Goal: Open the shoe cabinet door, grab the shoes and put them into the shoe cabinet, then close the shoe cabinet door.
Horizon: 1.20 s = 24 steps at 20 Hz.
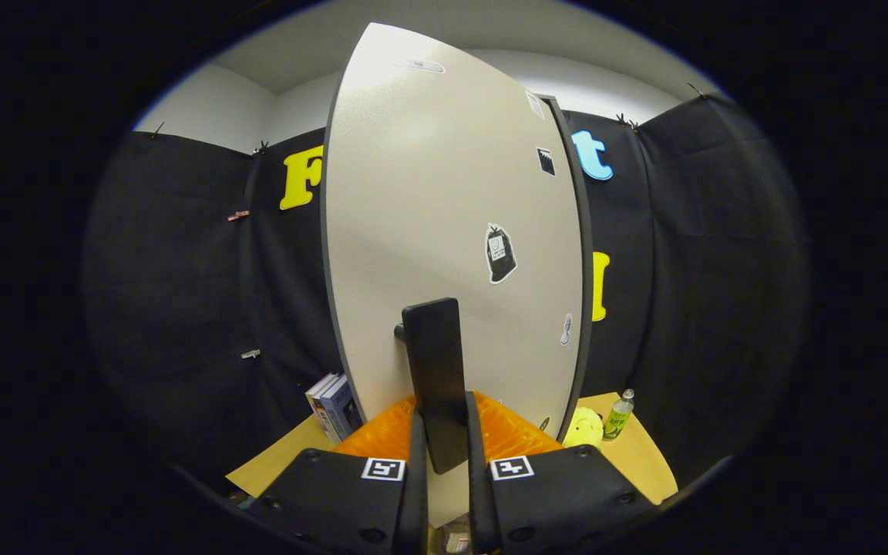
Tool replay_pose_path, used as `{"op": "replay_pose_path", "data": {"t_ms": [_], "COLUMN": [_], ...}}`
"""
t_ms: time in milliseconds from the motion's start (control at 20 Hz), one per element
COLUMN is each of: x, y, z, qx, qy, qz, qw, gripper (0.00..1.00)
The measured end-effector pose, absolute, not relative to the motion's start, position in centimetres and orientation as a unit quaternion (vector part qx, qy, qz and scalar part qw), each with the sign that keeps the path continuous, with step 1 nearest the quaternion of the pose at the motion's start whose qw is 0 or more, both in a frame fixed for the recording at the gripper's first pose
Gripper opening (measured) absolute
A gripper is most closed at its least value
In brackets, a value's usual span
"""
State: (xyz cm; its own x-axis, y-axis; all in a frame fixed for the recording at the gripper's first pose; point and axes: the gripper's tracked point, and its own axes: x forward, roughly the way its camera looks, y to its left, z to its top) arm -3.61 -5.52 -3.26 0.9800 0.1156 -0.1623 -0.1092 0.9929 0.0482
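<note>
The shoe cabinet's pale door (444,208) stands right in front of me, tall and close, with several small stickers on it. Its black bar handle (436,370) sticks out from the door and runs down between my two orange fingers (382,435). My gripper (442,439) is shut on that handle, one finger pressing on each side. The cabinet's inside and the shoes are hidden behind the door.
A stack of books (334,407) leans at the door's lower left. On the wooden table (644,455) to the right sit a yellow plush toy (584,428) and a green-labelled bottle (618,415).
</note>
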Motion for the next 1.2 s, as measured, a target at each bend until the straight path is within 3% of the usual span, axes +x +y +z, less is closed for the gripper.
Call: {"op": "replay_pose_path", "data": {"t_ms": [600, 1200], "x": [-6.2, -10.1], "y": [-11.5, -17.4], "z": [-2.5, 0.1], "qx": [0.018, 0.032], "qy": [0.085, 0.052], "qz": [0.06, 0.011], "qw": [0.994, 0.998], "gripper": [0.25, 0.24]}}
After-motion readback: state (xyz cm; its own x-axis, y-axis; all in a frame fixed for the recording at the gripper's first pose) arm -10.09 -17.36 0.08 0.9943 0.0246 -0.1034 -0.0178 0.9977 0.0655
